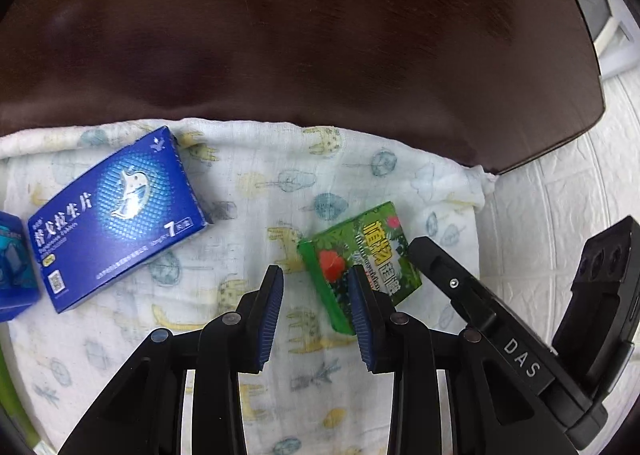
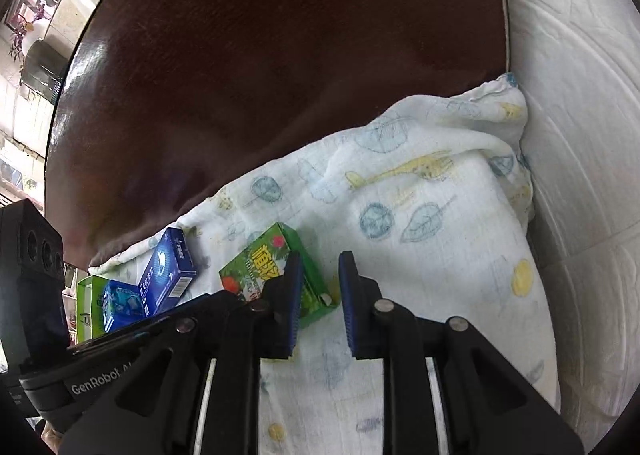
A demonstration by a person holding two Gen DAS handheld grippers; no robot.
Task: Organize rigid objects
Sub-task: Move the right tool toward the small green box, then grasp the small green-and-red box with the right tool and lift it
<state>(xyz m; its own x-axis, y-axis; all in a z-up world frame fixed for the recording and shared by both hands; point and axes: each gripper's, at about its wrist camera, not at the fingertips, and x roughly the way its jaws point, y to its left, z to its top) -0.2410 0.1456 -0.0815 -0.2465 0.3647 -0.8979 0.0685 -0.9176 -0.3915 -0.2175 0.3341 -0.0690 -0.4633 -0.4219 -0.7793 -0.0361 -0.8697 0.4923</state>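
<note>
Where the white muslin cloth (image 1: 248,215), printed with pale blue leaves and yellow animals, covers the near part of the dark brown polished wooden table (image 1: 304,35), four items are laid out. Item one: a small green cardboard box (image 1: 372,255) with leaf and red fruit print, flat on the cloth, slightly askew. Item two: a larger dark blue rectangular cardboard box (image 1: 116,215) with white lettering and a glossy dotted face, lying flat, well apart from the green one. Item three: a small bright blue glossy pack (image 2: 120,305), just beside the dark blue box. Item four: a light green open cardboard tray (image 2: 86,307) at the cloth's far edge; the bright blue pack overlaps it in the right wrist view, though whether it sits inside cannot be told. Left gripper (image 1: 316,315), black with ribbed blue pads: jaws narrowly parted, nothing between them, green box just beside and partly behind its right finger. Right gripper (image 2: 318,303), same make: jaws slightly parted and empty, green box partly behind its left finger.
</note>
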